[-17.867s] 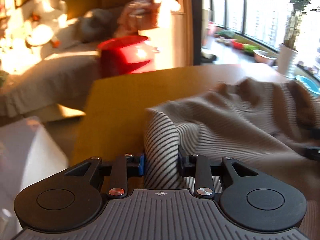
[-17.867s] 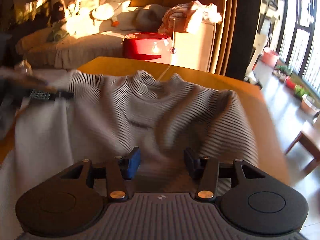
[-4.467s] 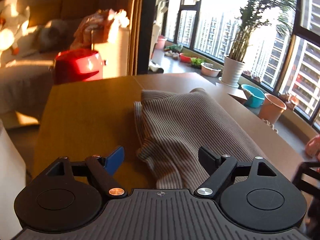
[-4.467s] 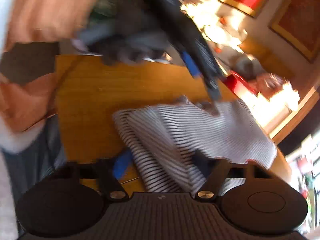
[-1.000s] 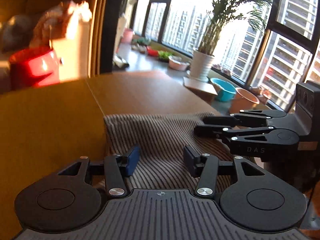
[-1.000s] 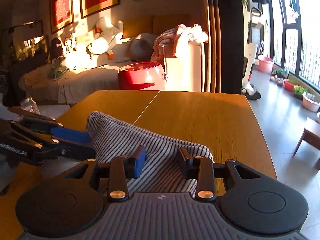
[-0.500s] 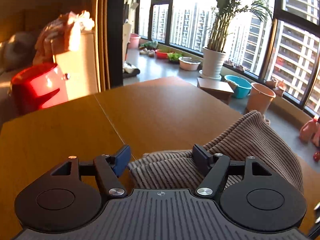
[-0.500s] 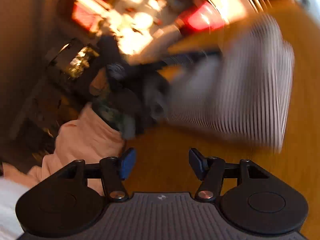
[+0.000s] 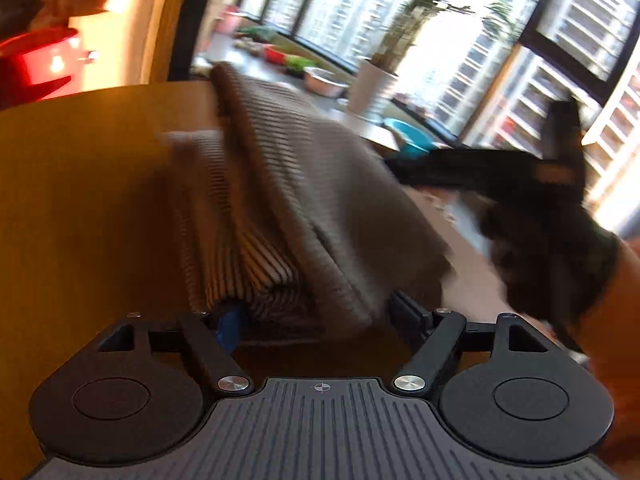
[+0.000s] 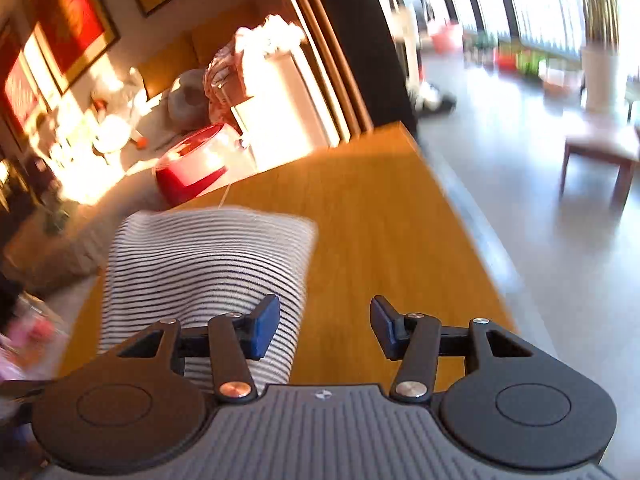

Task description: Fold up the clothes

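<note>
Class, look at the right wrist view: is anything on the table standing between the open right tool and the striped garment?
Nothing visible does. The right tool is open over bare wooden table, and the folded striped garment lies just to its left, passing under the blue-padded finger. No other object sits on the table between them.

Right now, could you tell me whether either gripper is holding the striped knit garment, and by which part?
Neither holds it. The left gripper is open, its jaws either side of the folded striped knit garment's near edge. The right gripper is open over the wooden table.
</note>
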The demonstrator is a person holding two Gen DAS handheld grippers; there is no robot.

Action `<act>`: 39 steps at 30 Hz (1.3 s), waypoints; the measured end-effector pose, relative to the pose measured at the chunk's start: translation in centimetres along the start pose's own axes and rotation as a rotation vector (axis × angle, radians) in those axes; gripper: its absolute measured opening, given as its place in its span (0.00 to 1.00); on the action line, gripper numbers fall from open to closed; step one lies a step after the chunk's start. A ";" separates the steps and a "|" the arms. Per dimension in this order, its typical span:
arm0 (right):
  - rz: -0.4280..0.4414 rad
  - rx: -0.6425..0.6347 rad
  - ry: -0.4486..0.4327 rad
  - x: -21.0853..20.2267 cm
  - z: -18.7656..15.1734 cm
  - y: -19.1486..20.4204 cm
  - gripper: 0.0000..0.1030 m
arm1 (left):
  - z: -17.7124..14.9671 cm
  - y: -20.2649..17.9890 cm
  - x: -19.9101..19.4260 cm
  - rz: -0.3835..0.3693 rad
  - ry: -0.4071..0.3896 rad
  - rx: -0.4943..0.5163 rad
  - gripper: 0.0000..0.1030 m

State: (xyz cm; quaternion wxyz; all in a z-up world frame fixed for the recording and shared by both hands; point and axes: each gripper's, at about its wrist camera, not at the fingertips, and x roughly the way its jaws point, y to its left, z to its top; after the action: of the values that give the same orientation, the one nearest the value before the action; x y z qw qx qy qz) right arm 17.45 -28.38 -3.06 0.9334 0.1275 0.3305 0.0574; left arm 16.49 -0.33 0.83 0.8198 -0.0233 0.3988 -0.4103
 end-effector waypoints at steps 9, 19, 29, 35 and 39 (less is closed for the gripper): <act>0.103 -0.378 -0.170 -6.4 -3.3 5.2 0.63 | 0.6 5.4 -5.4 0.113 -0.246 -0.226 0.70; 0.120 -0.709 -0.204 -5.5 -9.6 14.0 0.55 | -1.0 6.7 -0.1 0.155 -0.085 -0.276 0.19; 0.346 -0.274 -0.165 -7.9 -1.1 7.9 0.15 | -0.9 4.0 1.6 0.035 -0.055 -0.230 0.18; 0.432 -0.235 0.037 -3.7 -2.8 7.7 0.16 | -0.7 3.7 1.9 0.023 -0.045 -0.211 0.17; 0.464 -0.150 0.032 -4.3 -3.3 6.1 0.16 | -0.8 3.7 1.6 0.026 -0.042 -0.203 0.17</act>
State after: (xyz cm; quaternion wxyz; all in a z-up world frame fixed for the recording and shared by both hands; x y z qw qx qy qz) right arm 11.85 -22.68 -1.25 0.8968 0.1294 0.3018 0.2965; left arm 18.92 1.33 -2.09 0.8266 -0.1099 0.4213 -0.3565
